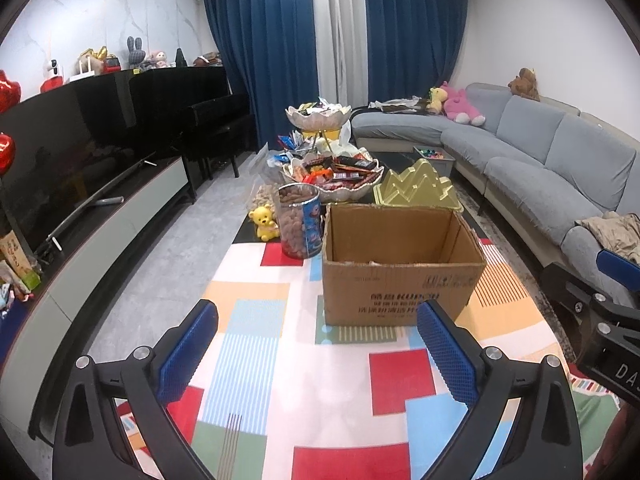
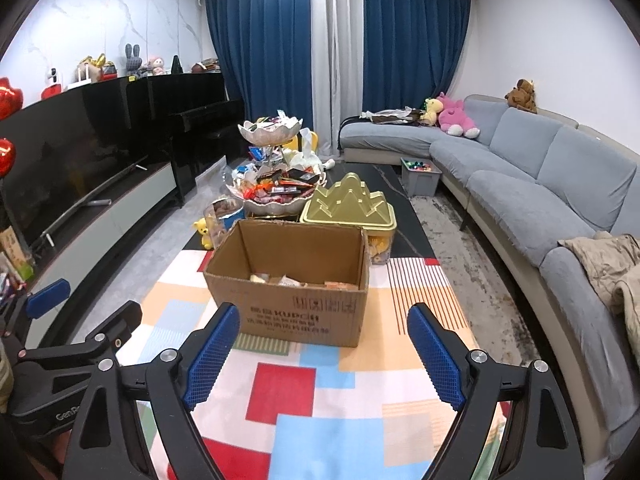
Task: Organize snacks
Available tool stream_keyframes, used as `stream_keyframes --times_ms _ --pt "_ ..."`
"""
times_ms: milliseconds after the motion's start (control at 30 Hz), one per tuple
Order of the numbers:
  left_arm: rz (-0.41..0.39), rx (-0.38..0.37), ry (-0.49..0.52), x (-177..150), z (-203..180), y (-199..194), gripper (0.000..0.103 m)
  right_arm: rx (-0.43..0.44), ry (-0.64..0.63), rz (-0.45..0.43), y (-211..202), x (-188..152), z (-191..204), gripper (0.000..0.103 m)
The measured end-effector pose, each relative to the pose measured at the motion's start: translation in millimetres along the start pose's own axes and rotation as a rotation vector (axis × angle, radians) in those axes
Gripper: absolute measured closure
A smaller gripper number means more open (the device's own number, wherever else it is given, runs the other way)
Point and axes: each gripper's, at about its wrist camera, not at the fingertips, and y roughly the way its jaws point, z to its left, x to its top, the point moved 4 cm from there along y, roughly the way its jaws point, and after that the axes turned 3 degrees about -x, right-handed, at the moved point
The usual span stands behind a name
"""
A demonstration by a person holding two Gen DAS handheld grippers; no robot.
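Now both grippers hang over the colourful patchwork cloth (image 1: 256,344) on the table, jaws spread wide, nothing between them: the left gripper (image 1: 318,356) and the right gripper (image 2: 320,354) both face the open cardboard box (image 1: 400,272), which stands just ahead of them. From the left wrist the box looks almost bare inside, only a sliver showing past its near wall, but the right wrist peers deeper and catches a few wrapped snacks (image 2: 288,279) lying on its floor. Left view gives a clear look at the tall clear jar of nuts (image 1: 299,222) and the yellow bear figurine (image 1: 265,222) beside the box's left corner; the right view half hides both behind the box. Beyond sits the heaped snack bowl (image 1: 332,178) and the gold mountain-shaped lid (image 2: 349,202).
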Motion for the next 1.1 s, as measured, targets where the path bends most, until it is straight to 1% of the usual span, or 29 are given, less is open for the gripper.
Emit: stream_keyframes --times_ms 167,467,633,800,967,1100 --pt "-0.001 -0.002 0.007 -14.4 -0.8 -18.3 0.001 -0.010 0.003 -0.008 -18.0 -13.5 -3.9 0.016" --pt "-0.009 -0.002 -0.017 -37.8 0.6 -50.9 0.000 -0.023 0.004 -0.001 -45.6 -37.1 -10.9 0.016" --pt "0.004 -0.004 -0.012 -50.6 -0.6 -64.3 0.000 -0.031 -0.014 -0.018 -66.2 -45.5 -10.4 0.016" --pt "-0.008 -0.005 -0.002 -57.6 -3.5 -83.4 0.000 -0.028 -0.001 -0.029 -87.3 -54.1 -13.2 0.016" --pt "-0.022 -0.001 -0.005 -63.6 -3.7 -102.7 0.000 -0.027 0.019 -0.011 -101.5 -65.5 -18.9 0.016" --pt "-0.014 -0.002 -0.015 -70.4 -1.3 -111.8 0.000 -0.041 0.026 -0.005 -110.2 -71.2 -23.8 0.016"
